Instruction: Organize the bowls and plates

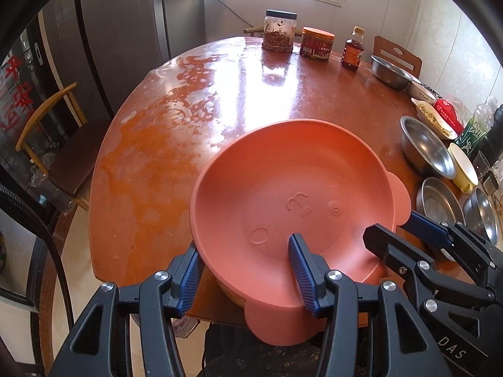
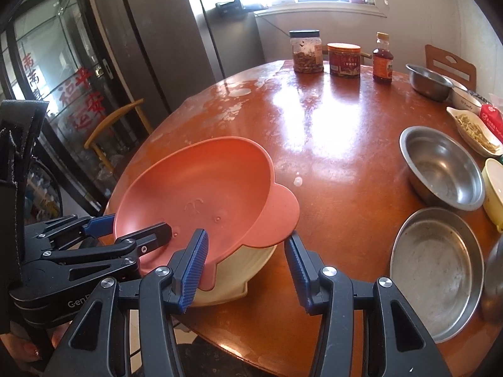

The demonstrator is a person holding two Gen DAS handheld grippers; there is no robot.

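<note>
- The round table (image 1: 151, 163) stretches away beyond both grippers. The stack stands at its near edge, just under them, so a pull toward the person could drag it off the edge.
- The pink bowl (image 1: 283, 172) sits tilted in a cream bowl (image 2: 248, 270), directly ahead of both grippers. A lift from one side alone could tip it further or slide it out.
- A steel plate (image 2: 433, 276) and a steel bowl (image 2: 440, 169) lie to the right of the right gripper. A swing that way risks a knock.
- The left gripper (image 1: 246, 276) has its jaws apart, one finger inside the pink bowl's wall and one outside, with no squeeze visible.
- The right gripper (image 2: 246, 264) is likewise apart, astride the rim near the ear. Uneven closing could twist the bowl, and smooth plastic may slip.
</note>
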